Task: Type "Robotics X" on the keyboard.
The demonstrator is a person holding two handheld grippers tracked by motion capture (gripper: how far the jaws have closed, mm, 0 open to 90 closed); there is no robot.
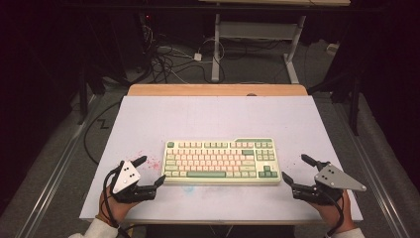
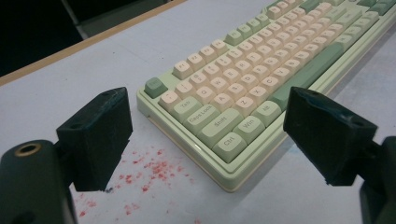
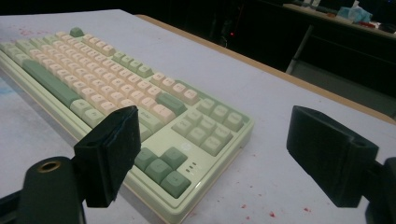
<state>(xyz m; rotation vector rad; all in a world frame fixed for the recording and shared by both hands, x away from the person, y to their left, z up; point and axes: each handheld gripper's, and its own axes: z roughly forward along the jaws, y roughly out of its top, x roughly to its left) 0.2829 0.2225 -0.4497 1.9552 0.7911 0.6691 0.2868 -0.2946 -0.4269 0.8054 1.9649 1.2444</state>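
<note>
1. The pale green and cream plastic keyboard point(image 1: 221, 161) lies flat near the middle of the white desk point(image 1: 148, 119), slightly toward the near edge.
2. Left gripper point(image 1: 147, 173): fingers apart, empty, just beside the keyboard's left end.
3. Right gripper point(image 1: 296, 169): fingers apart, empty, near the right end.
4. Advice: bring both in level, seat the fingers squarely on the end walls, close evenly, avoid pressing keys.
</note>
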